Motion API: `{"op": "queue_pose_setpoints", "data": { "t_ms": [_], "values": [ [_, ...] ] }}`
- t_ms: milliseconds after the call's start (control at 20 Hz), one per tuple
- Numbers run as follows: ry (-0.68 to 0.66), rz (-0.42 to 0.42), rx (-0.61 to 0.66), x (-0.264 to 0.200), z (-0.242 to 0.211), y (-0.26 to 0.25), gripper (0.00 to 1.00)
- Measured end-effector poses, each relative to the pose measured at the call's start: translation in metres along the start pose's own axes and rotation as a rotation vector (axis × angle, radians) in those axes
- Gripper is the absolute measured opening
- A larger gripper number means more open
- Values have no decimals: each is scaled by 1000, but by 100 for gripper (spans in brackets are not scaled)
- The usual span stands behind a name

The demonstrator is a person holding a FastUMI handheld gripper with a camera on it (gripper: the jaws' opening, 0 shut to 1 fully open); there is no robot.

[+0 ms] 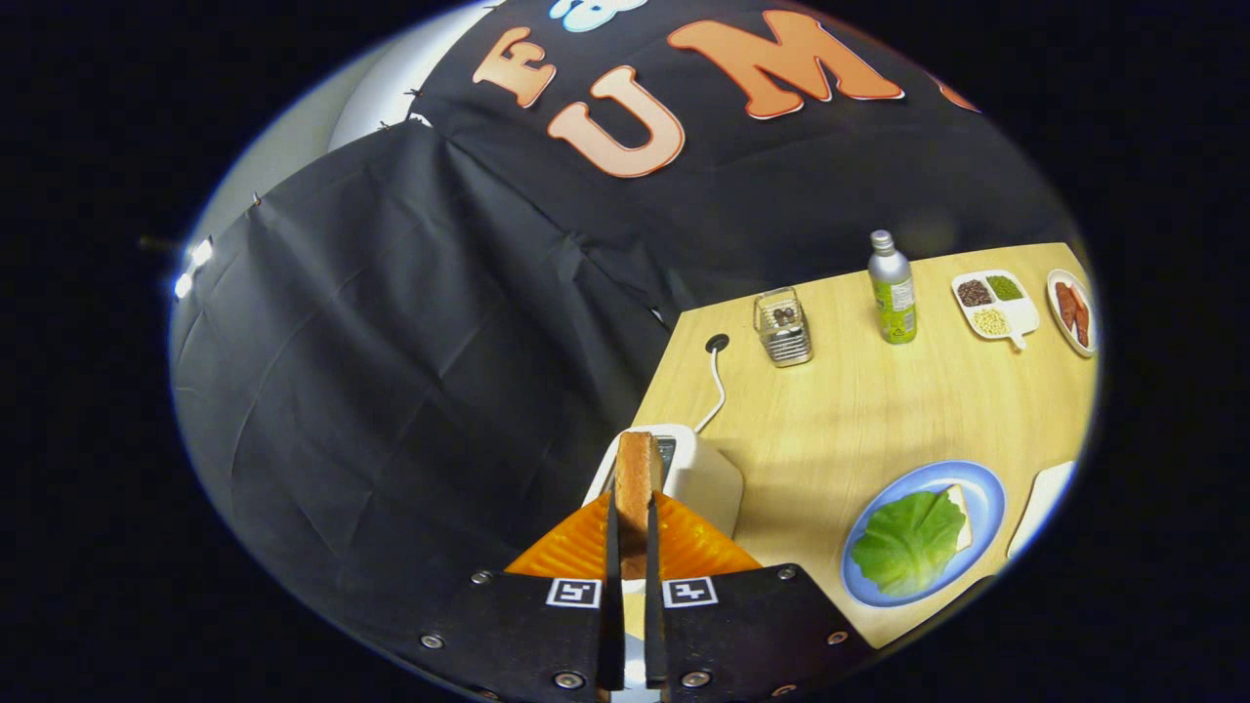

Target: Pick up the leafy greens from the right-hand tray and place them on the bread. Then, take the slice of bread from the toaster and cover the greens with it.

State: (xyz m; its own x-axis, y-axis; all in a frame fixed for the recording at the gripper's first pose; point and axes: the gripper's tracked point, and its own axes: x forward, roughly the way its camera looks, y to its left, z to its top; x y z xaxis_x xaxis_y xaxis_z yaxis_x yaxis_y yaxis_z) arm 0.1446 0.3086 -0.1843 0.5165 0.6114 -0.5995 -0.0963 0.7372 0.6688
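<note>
with my claw nearly closed, both orange fingers pinching the bread slice upright above the toaster, i'm on step 2. greens already lie on the bread on the blue plate, beyond to the right. next: carry slice over, lay flat w/o shifting the leaf.

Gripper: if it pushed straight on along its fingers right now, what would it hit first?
The gripper is shut on the bread slice. Just beyond sits the white toaster, probably first contact; past that, black cloth wall. Depth is uncertain.
</note>
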Motion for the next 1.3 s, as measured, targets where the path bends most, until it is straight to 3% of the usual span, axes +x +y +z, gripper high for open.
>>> {"op": "queue_pose_setpoints", "data": {
  "t_ms": [400,1300],
  "values": [
    [-26,-50,65,-31,-3,-80,8],
    [76,-92,131,-48,-63,-193,8]
  ]
}}
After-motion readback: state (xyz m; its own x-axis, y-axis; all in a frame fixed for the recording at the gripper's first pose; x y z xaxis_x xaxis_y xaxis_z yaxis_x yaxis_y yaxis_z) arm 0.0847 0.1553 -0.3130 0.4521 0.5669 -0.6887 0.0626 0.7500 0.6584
